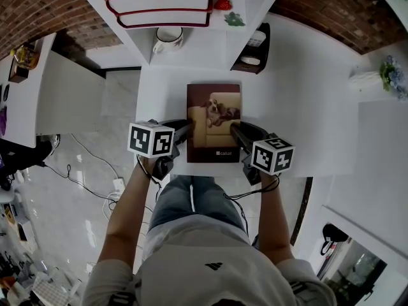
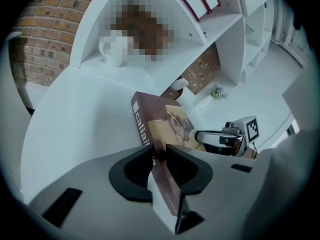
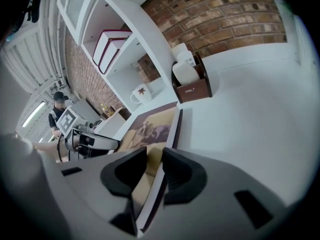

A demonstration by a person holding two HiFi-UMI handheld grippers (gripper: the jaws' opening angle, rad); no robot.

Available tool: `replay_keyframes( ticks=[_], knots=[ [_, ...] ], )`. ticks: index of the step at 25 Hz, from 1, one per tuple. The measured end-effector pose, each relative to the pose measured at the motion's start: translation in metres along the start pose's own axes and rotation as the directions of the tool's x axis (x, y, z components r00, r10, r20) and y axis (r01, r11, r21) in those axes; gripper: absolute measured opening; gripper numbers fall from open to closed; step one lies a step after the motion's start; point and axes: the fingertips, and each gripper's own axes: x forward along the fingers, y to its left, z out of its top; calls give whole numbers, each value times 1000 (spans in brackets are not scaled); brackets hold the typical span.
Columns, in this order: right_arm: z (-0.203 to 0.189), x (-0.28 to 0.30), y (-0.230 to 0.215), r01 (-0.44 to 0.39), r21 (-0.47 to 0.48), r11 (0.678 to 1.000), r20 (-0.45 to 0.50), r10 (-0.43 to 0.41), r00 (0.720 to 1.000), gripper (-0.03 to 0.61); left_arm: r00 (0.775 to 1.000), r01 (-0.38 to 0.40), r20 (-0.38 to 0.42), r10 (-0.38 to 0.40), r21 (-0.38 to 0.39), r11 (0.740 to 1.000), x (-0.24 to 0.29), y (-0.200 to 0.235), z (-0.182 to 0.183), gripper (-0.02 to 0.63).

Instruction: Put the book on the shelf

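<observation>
Head view: the thin brown dog-cover book point(image 1: 213, 123) sits at the 6 o'clock edge of the white table point(image 1: 299, 107), with the white shelf unit point(image 1: 197, 53) at its 12 o'clock. Left gripper view: the left gripper point(image 2: 156, 154) clamps the book's spine. Right gripper view: the right gripper point(image 3: 155, 159) pinches its page edge.

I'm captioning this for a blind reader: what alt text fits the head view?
The left gripper and right gripper clamp opposite edges of a brown book with a dog on its cover, at a white table before a shelf holding a mug.
</observation>
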Motion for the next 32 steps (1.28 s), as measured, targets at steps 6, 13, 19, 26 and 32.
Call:
replay_keyframes(
  ticks=[6, 13, 19, 26, 32],
  knots=[
    [26, -8, 9, 30, -72, 997, 85, -24, 996, 104, 997, -6, 82, 2, 57, 998, -12, -7, 27, 87],
    [54, -32, 21, 72, -61, 996, 234, -56, 971, 98, 985, 16, 168, -38, 129, 991, -30, -30, 65, 80],
    [71, -62, 27, 122, -32, 992, 342, -103, 934, 98, 974, 53, 201, -101, 229, 972, -41, -58, 91, 78],
    [79, -98, 35, 201, -6, 980, 439, -178, 881, 98, 958, 136, 202, -203, 306, 942, -49, -93, 108, 74],
    [77, -138, 40, 289, 37, 957, 507, -267, 819, 98, 937, 220, 176, -302, 375, 901, -49, -129, 115, 72]
  ],
)
